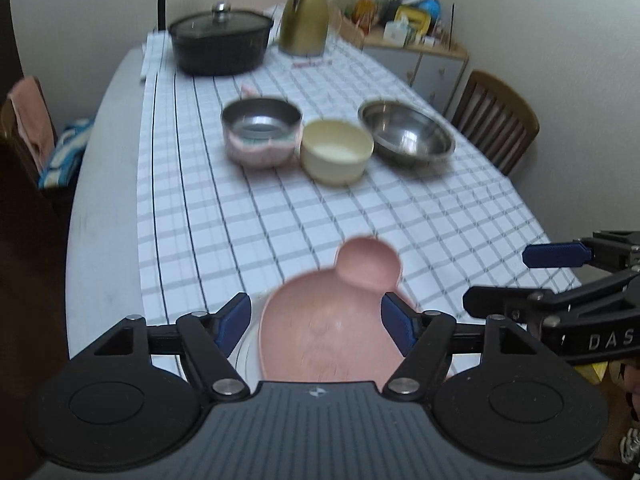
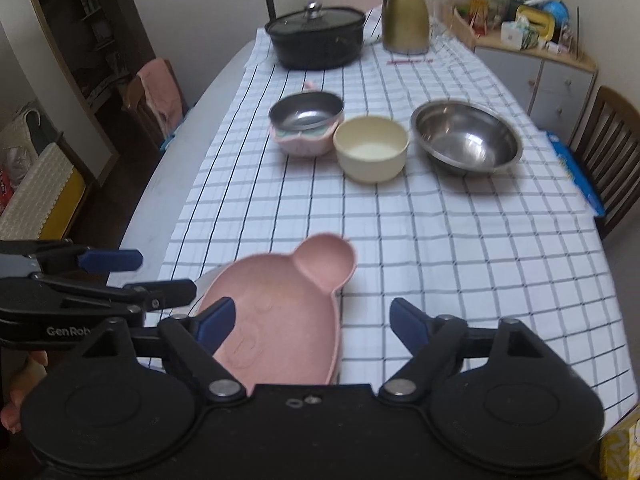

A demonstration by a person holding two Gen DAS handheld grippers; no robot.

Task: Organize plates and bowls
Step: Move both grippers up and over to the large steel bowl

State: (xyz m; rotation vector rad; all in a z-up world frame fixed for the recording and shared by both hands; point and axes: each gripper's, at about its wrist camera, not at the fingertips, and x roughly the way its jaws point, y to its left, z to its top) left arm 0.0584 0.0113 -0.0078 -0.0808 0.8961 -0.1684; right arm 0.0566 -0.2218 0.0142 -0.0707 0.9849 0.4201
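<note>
Near the tabletop's front edge, the pink plate (image 2: 280,312) rests free on a white plate (image 1: 248,356). Left gripper (image 1: 316,322) and right gripper (image 2: 312,322) hover, jaws apart and empty. Bowls likely come next: the cream bowl (image 2: 372,148) mid-table needs reaching.

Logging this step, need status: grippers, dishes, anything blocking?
Left gripper open, right gripper open, both empty. Pink plate down at near table edge, atop something white. Three bowls mid-table, unstacked. Nothing in the way.
</note>
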